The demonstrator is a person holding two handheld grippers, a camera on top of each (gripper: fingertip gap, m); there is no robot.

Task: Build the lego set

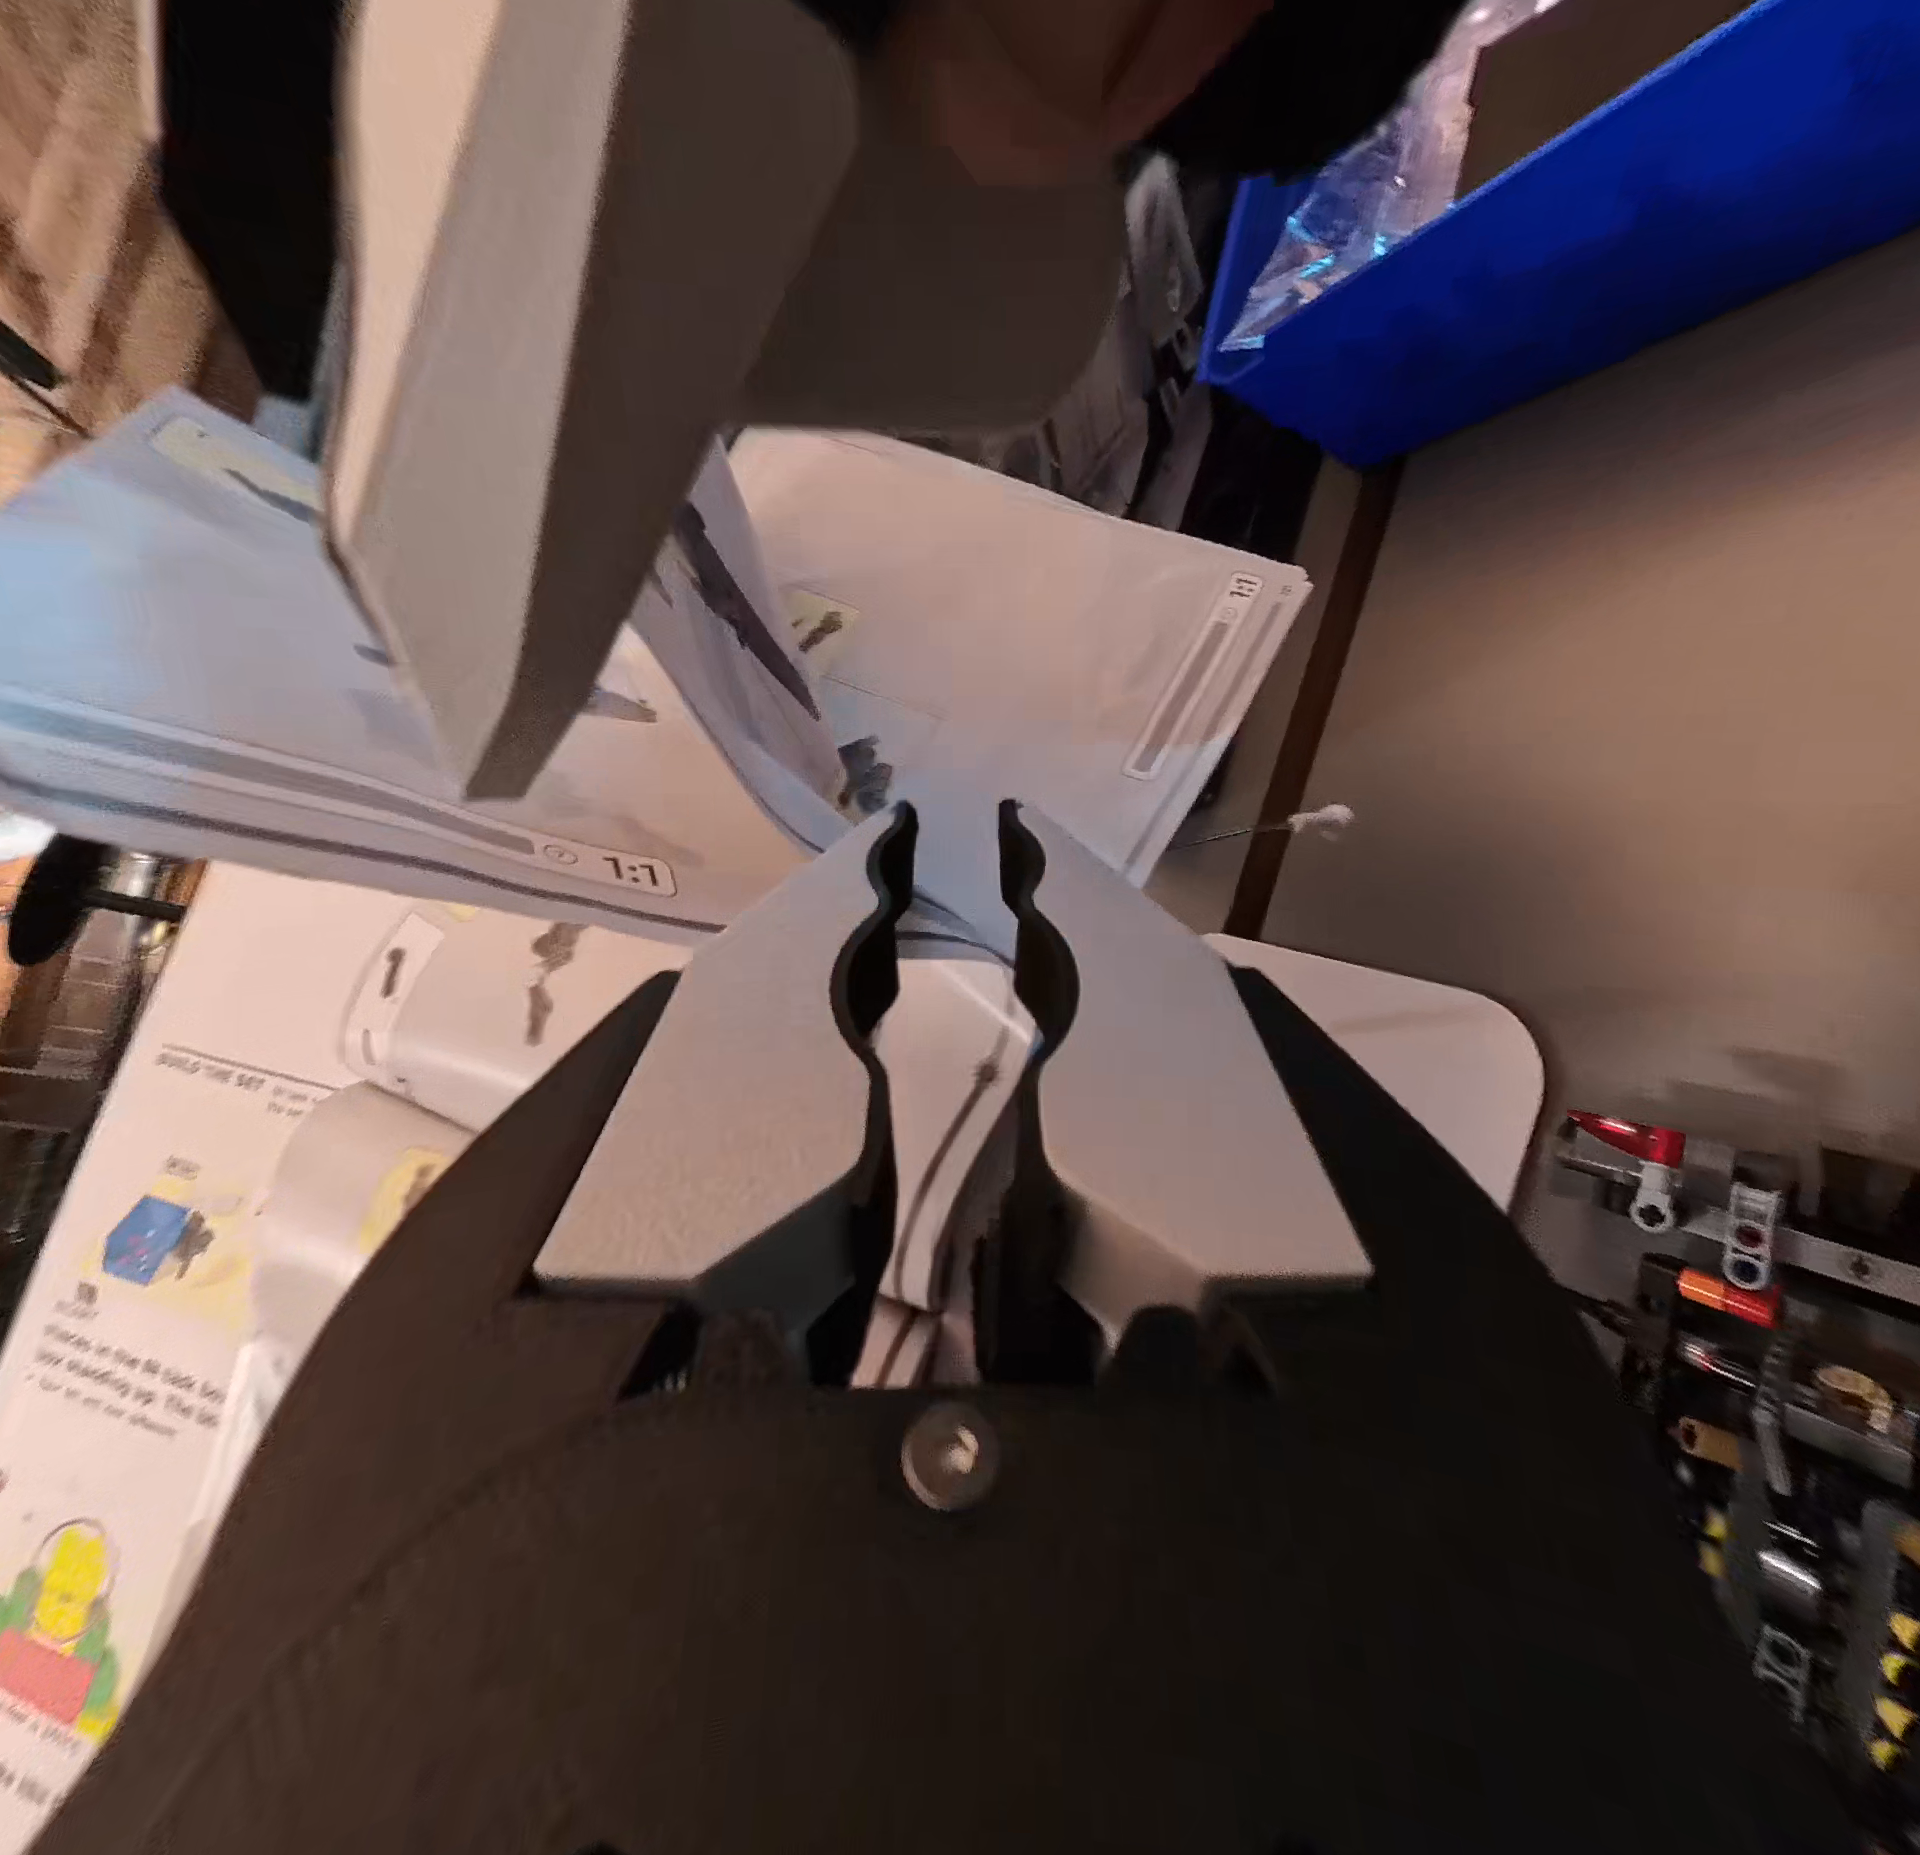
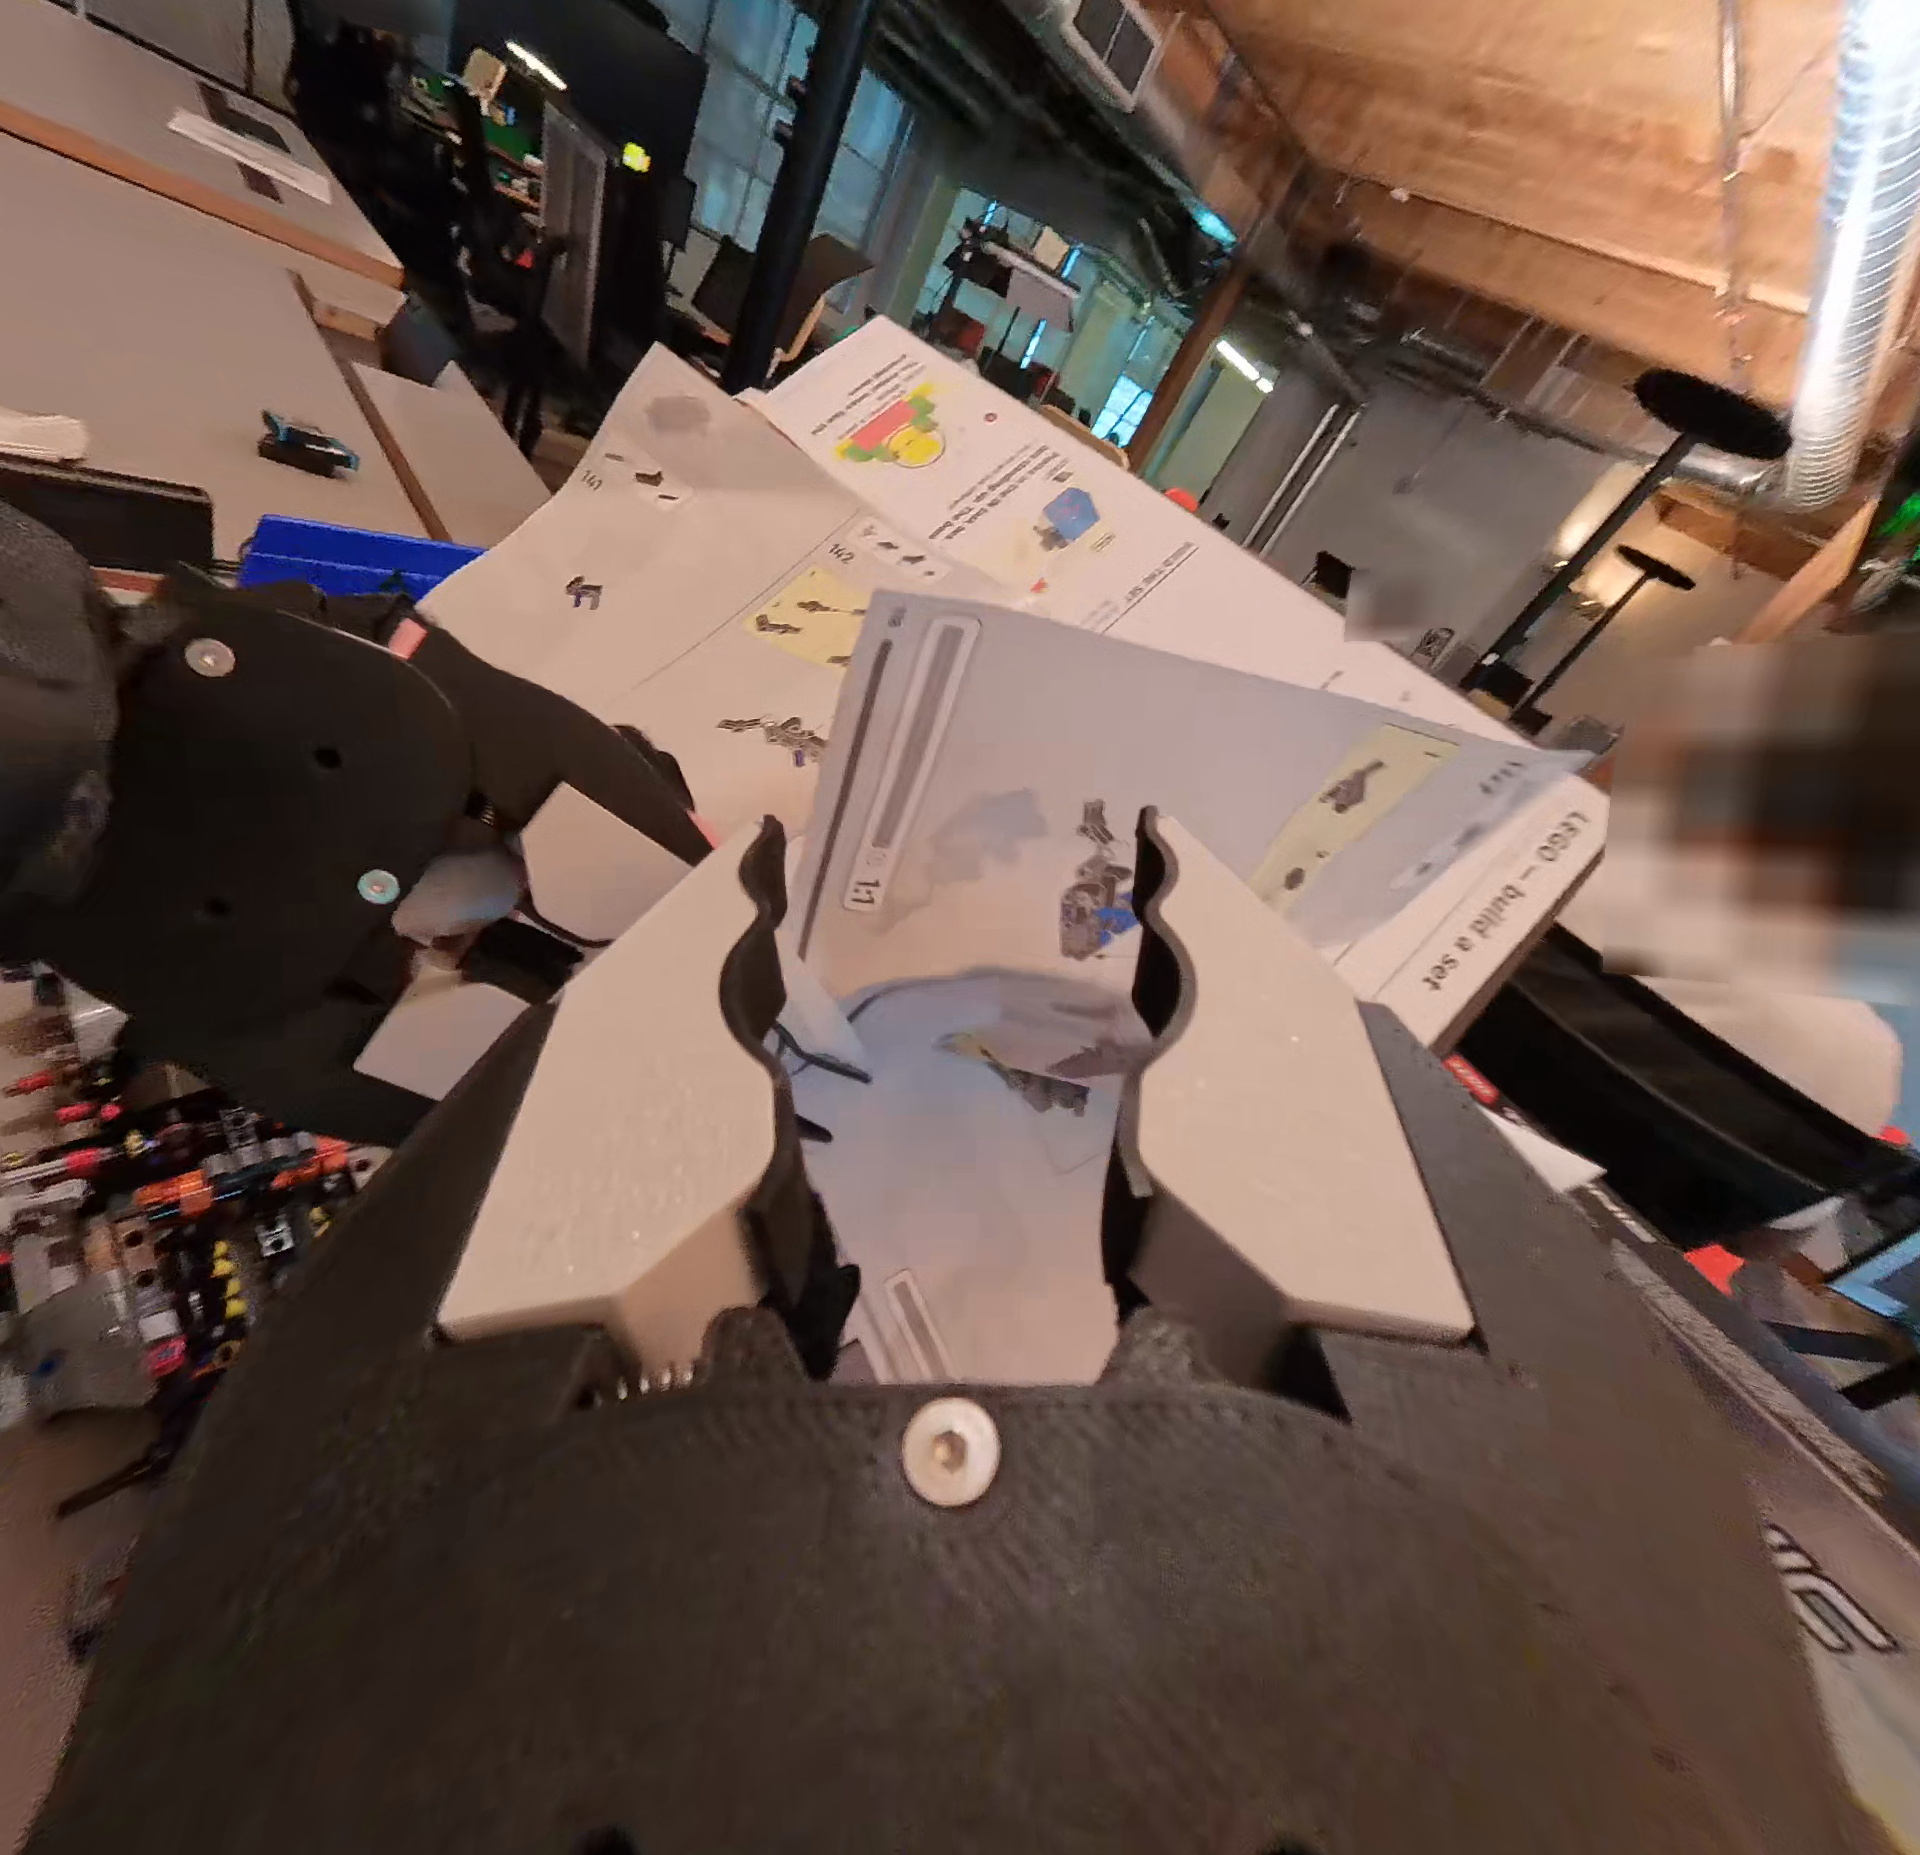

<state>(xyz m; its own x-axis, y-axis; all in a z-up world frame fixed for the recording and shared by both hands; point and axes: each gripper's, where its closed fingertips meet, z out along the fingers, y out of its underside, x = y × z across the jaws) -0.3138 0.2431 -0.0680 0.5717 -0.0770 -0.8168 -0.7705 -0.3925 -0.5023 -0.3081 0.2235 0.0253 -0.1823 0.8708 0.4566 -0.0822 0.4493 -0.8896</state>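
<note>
Both grippers, left gripper (image 1: 956, 818) and right gripper (image 2: 956, 834): pale grey fingers, wavy black inner pads, black bodies, silver screw. Instruction booklet (image 2: 1039, 1130) between the right jaws is pale blue-white with grey-black part drawings, pale yellow callout boxes, one blue spot. Blue bin (image 1: 1621, 247) up-right of the left jaws; lego pieces (image 2: 156, 1223) left of the right jaws are black, grey, orange, red, yellow.
</note>
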